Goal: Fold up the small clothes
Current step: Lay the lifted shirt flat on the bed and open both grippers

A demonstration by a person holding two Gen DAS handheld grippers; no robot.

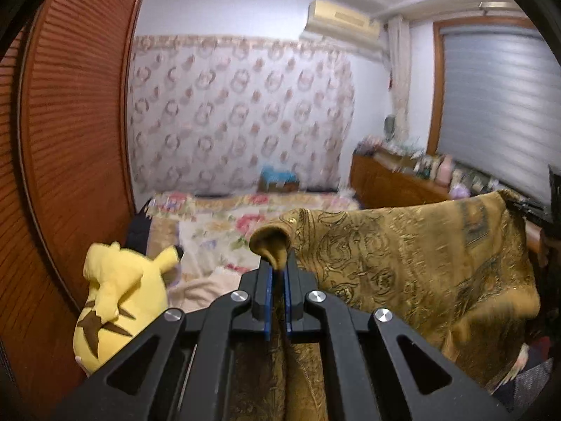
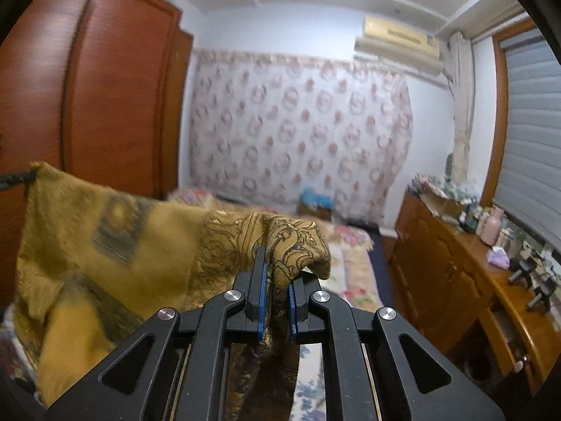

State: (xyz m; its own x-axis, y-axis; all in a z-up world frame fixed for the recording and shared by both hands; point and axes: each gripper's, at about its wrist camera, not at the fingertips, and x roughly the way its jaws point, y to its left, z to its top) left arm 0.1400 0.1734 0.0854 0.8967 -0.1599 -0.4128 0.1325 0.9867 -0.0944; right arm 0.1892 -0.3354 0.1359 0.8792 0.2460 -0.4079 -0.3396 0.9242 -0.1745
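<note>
A mustard-gold patterned garment [image 1: 420, 256] hangs spread in the air between the two grippers, above a bed. My left gripper [image 1: 278, 268] is shut on one corner of it, and the cloth bunches over the fingertips and drapes to the right. My right gripper [image 2: 277, 277] is shut on the opposite corner of the garment [image 2: 115, 256], which stretches away to the left. The far left tip of the cloth in the right wrist view meets the black tip of the other gripper [image 2: 15, 179].
A bed with a floral cover [image 1: 224, 224] lies below. A yellow plush toy [image 1: 119, 294] sits beside the wooden louvred wardrobe [image 1: 70, 140]. A wooden dresser [image 2: 455, 273] with many small items stands along the window side at the right.
</note>
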